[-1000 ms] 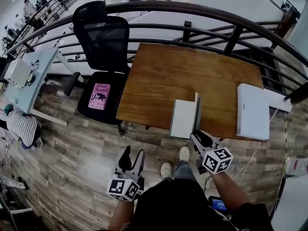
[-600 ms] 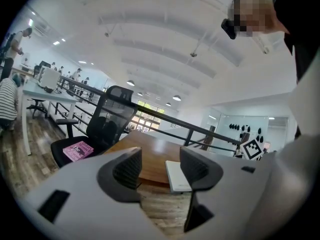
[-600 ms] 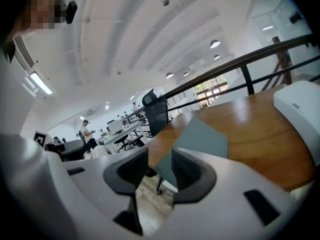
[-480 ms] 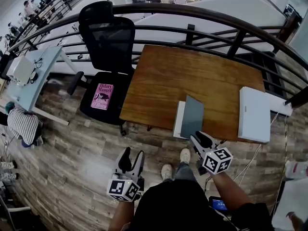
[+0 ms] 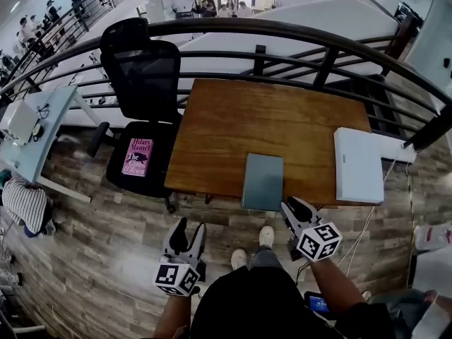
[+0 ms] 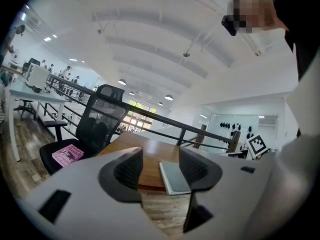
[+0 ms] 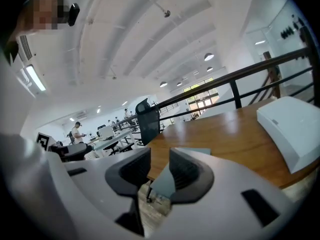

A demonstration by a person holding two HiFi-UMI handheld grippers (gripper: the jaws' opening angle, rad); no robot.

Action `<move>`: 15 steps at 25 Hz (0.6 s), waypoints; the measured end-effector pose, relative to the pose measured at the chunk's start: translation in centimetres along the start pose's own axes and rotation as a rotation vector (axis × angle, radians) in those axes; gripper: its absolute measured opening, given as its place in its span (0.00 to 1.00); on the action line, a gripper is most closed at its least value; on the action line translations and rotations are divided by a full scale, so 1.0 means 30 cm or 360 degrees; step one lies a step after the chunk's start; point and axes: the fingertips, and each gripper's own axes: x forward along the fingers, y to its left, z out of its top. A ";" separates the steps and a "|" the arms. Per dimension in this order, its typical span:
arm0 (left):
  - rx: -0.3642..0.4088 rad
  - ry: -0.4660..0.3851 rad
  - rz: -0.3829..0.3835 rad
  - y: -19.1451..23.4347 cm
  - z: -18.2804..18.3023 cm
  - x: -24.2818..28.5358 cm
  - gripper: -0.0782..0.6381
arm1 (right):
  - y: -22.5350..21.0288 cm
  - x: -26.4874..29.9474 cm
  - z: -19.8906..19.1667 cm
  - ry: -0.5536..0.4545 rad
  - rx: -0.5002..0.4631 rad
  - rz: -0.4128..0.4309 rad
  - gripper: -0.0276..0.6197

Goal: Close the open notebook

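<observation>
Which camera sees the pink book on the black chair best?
The head view: it looks down on the pink book, cover showing whole. The left gripper view shows the book small and slanted. The right gripper view doesn't show it.

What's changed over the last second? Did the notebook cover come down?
Yes. The notebook has shut: its cover, upright a second ago, swung leftward onto the pages. The right hand-held gripper hangs by its near corner, jaws closing with nothing between them. The white box and pink book stayed put.
</observation>
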 end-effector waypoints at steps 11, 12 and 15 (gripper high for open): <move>0.0123 -0.0087 -0.0256 -0.154 0.149 0.175 0.32 | -0.169 -0.251 0.193 -0.0269 -0.0099 -0.0308 0.10; 0.0138 -0.0092 -0.0272 -0.168 0.160 0.188 0.31 | -0.178 -0.270 0.208 -0.0293 -0.0105 -0.0321 0.09; 0.0169 -0.0105 -0.0303 -0.214 0.187 0.220 0.27 | -0.202 -0.328 0.251 -0.0349 -0.0129 -0.0351 0.07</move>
